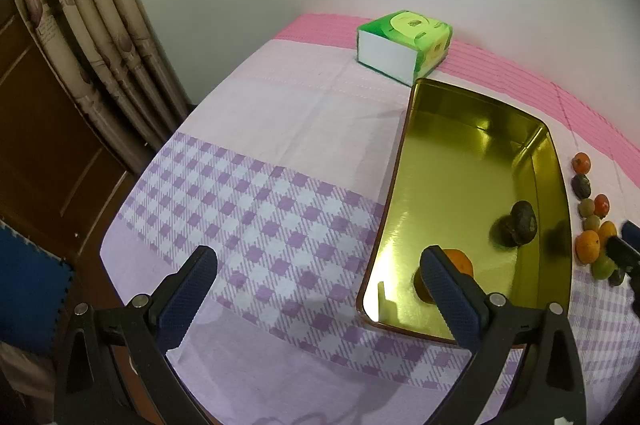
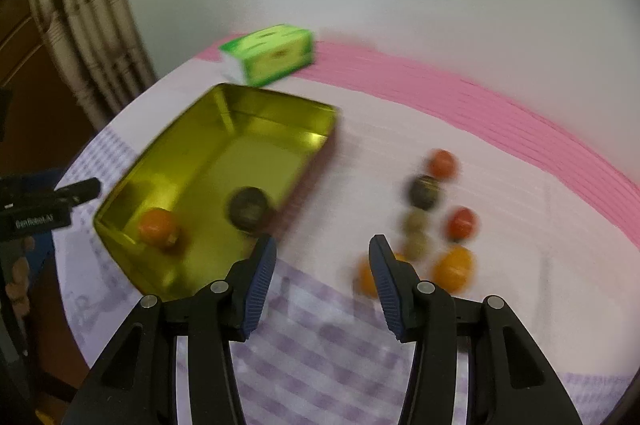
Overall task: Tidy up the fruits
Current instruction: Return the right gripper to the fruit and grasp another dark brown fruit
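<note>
Loose fruits (image 2: 436, 221) in a small cluster on the cloth, to the right of the gold tray (image 2: 280, 113): two red-orange ones, a dark round one, a couple of small greenish ones, two yellow-orange ones nearest the near edge. Blurred in the right wrist view, so exact kinds not readable. Already inside the tray: one orange fruit (image 2: 158, 227) near the front corner and one dark fruit (image 2: 248, 207) beside it, apart from each other.

Right gripper (image 2: 322, 261) directly in front of the cluster, jaws apart, nothing between them; yellow-orange fruit (image 2: 454, 269) just beyond and slightly right of the right-hand pad, a second orange one partly hidden behind that pad. Cluster strung out roughly away from the gripper, near-to-far, so nearest pieces reachable first without crossing the others.

Left gripper (image 1: 318, 277) over the checked tablecloth (image 1: 260, 209) at the tray's near left edge, jaws wide apart, empty; loose fruit well off to its right, past the tray. Clearly the farther hand.

Likely next: short reach forward and a little right with the right hand onto the nearest orange fruit, then a carry left into the tray.

Farther back, a green tissue box (image 1: 404, 45) by the wall, touching nothing in play.
</note>
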Available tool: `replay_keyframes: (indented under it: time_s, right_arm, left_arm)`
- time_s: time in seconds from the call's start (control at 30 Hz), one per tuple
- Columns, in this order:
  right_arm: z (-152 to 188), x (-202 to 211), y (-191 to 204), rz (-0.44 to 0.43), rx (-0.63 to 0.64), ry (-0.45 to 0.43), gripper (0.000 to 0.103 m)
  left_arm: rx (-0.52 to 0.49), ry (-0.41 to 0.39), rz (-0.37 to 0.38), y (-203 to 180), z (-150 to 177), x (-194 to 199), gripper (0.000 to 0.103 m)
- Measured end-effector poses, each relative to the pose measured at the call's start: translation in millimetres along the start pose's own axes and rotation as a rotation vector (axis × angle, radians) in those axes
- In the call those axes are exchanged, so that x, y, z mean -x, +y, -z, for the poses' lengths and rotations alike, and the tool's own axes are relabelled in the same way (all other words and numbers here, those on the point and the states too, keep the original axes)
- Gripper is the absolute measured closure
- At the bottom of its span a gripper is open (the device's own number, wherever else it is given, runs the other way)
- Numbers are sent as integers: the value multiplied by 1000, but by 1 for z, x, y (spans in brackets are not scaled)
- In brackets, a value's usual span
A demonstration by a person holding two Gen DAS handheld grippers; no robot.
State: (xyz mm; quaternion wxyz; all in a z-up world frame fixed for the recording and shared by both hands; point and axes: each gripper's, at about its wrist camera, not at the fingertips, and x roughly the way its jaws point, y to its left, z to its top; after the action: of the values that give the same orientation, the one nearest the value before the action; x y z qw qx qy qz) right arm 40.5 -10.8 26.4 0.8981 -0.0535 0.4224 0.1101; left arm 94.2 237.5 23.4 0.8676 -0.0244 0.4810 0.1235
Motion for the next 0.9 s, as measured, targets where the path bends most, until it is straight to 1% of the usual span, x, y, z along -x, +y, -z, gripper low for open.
replay_keyframes:
  time_s: [0.17,0.27,0.37,0.5,0.73,0.8,0.9]
  right_arm:
    - [31,14,-52,80,-76,24,53]
    - [56,16,-79,102,-139,55,53]
    - [75,11,-96,112,-176,83,53]
    - [85,3,-104,106,-198,95,53]
    - [77,-18,-96,127,-163,84,53]
    - [76,-26,-95,122,-165,83,53]
    - [76,-32,-92,141,-145,77,54]
  left_arm:
    - [-21,-3,-4,-5,2,1,2]
    - [-38,-11,-7,-10,3,3,2]
    - [-54,-13,-9,-15,4,3,2]
    - [-77,-21,-8,-23,6,4,2]
    - [-100,-24,-7,-29,8,4,2]
    - [-101,-24,-8,-29,8,3,2]
    - [-102,-24,-7,-30,9,3,2]
